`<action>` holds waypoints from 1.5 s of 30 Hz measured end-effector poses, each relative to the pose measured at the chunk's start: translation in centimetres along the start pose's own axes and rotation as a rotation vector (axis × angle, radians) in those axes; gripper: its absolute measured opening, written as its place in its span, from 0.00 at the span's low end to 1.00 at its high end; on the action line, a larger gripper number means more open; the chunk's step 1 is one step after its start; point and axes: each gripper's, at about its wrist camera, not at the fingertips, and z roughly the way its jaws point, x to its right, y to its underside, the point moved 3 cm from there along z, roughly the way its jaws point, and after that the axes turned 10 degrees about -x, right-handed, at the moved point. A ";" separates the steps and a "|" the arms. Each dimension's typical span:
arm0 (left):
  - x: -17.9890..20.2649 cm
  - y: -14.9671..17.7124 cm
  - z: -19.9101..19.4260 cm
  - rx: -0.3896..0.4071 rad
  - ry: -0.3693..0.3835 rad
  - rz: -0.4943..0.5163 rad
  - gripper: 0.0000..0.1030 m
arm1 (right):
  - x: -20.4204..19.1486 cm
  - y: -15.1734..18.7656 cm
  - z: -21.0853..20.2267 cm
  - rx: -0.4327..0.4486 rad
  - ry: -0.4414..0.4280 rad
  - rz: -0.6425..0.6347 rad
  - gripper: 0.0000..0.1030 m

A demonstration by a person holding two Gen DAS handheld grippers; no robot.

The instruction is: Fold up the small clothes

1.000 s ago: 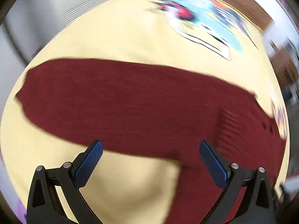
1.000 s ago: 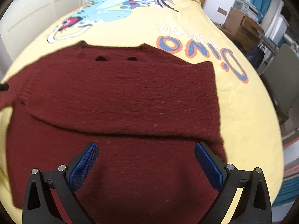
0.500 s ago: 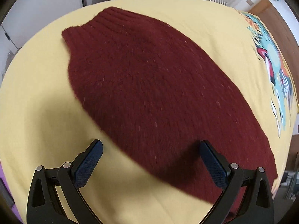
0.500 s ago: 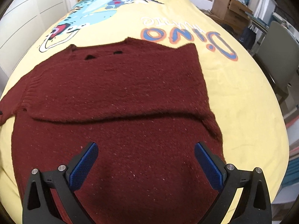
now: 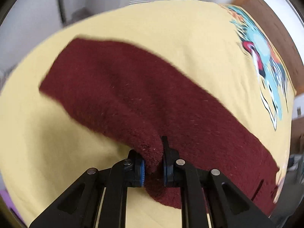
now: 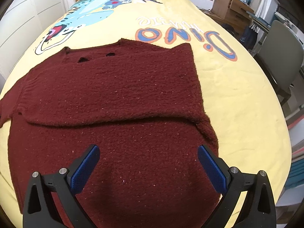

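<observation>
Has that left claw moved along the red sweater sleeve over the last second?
Yes. The left claw has come in over the sleeve from the yellow blanket side; its jaws have just been closing and now pinch the knit.

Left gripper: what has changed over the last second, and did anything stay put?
The left gripper swept along the maroon sweater and its jaws have just closed, pinching a fold of the sleeve. The right gripper stayed open above the sweater's body, and one sleeve remains folded across it on the yellow blanket.
</observation>
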 end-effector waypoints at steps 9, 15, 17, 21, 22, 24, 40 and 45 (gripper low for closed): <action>9.5 3.9 -3.8 0.048 0.040 0.238 0.11 | 0.8 -1.3 -1.5 0.035 -0.025 0.024 0.99; 18.7 8.5 -6.2 0.027 0.131 0.453 0.10 | 1.0 -2.6 -2.8 0.059 -0.035 0.018 0.99; 20.8 11.1 -7.0 0.017 0.172 0.505 0.10 | 1.5 -3.2 -3.3 0.066 -0.040 0.026 0.99; 26.8 14.2 -7.4 -0.006 0.229 0.628 0.10 | 2.7 -4.7 -4.6 0.092 -0.031 0.039 0.99; 28.0 14.7 -7.2 -0.007 0.240 0.646 0.10 | 3.0 -5.0 -5.0 0.101 -0.027 0.041 0.99; 30.8 15.9 -6.5 -0.018 0.263 0.683 0.10 | 3.8 -5.6 -5.7 0.115 -0.022 0.045 0.99; 36.7 30.8 7.9 -0.187 -0.005 0.932 0.11 | 7.3 -3.2 -3.7 0.037 -0.025 0.113 0.99; 35.7 31.5 10.1 -0.163 -0.064 0.916 0.12 | 7.3 -2.0 -2.6 0.021 -0.050 0.131 0.99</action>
